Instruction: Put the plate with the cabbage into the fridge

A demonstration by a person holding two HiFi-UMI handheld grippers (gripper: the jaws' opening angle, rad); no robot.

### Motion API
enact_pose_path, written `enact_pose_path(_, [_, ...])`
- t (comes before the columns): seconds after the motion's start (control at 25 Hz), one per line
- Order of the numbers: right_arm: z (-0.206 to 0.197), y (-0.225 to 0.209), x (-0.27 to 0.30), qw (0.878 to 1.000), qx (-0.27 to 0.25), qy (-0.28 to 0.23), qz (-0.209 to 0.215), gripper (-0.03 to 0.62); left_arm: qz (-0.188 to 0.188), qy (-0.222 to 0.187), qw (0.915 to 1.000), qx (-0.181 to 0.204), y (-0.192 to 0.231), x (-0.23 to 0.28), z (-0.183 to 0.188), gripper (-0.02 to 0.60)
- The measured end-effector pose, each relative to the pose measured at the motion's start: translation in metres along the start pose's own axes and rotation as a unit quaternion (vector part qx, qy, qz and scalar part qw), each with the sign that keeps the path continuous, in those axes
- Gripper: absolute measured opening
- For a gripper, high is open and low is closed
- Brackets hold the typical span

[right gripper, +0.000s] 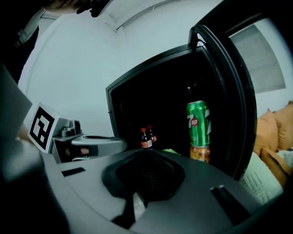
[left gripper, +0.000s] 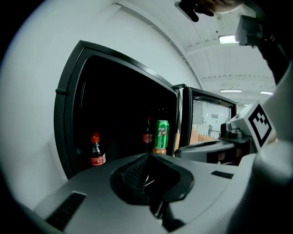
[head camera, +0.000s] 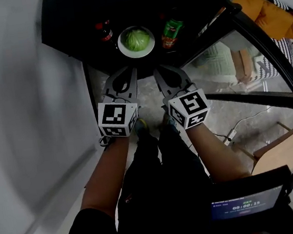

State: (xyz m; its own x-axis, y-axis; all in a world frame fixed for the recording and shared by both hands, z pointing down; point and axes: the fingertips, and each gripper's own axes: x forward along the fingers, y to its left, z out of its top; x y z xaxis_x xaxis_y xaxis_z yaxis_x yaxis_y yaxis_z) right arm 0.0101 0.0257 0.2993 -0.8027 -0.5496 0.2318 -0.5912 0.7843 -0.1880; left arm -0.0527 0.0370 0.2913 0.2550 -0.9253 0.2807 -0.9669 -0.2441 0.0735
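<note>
The plate (head camera: 138, 54) with the cabbage (head camera: 136, 39) is set inside the fridge (head camera: 71, 22), between a bottle (head camera: 105, 33) at left and a can (head camera: 172, 31) at right, while the left gripper (head camera: 126, 74) and right gripper (head camera: 162, 72) are held near its front, jaws closed together on nothing, the placing apparently being done.

A plain white wall (head camera: 23, 102) runs down the left side, a speckled grey floor (head camera: 241, 115) spreads to the right with a white power strip (head camera: 229, 136) lying on it, orange cushions (head camera: 274, 16) sit at the far right edge, and ceiling strip lights (left gripper: 227, 39) glow overhead.
</note>
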Motion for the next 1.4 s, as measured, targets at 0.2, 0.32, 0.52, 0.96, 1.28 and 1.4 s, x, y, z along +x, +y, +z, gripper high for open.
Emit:
enact_pose_path(0.2, [0.023,0.009,-0.017,1.000,0.010,-0.013,-0.009,0.005,0.003,-0.001,1.0000,-0.006,-0.014,-0.023,0.014,0.003])
enact_pose_path(0.32, [0.036,0.011,-0.019,0.999,0.010,-0.027,-0.013,0.005,0.002,-0.013,0.9999,-0.007,-0.016,-0.028,0.025,0.003])
enact_pose_path(0.52, [0.049,0.014,-0.026,0.999,0.003,-0.038,-0.009,0.005,0.011,-0.021,0.9996,-0.013,-0.013,-0.033,0.029,0.003])
enact_pose_path(0.96, [0.064,0.015,-0.026,0.999,-0.013,-0.048,0.000,0.005,0.018,-0.044,0.9988,-0.014,-0.016,-0.034,0.050,0.003])
enact_pose_path(1.28, [0.078,0.019,-0.030,0.997,-0.032,-0.060,0.021,0.005,0.029,-0.062,0.9977,-0.006,-0.019,-0.036,0.072,0.003])
enact_pose_path(1.4, [0.082,0.018,-0.036,0.997,-0.035,-0.063,0.031,0.005,0.036,-0.059,0.9976,-0.008,-0.025,-0.036,0.074,0.003])
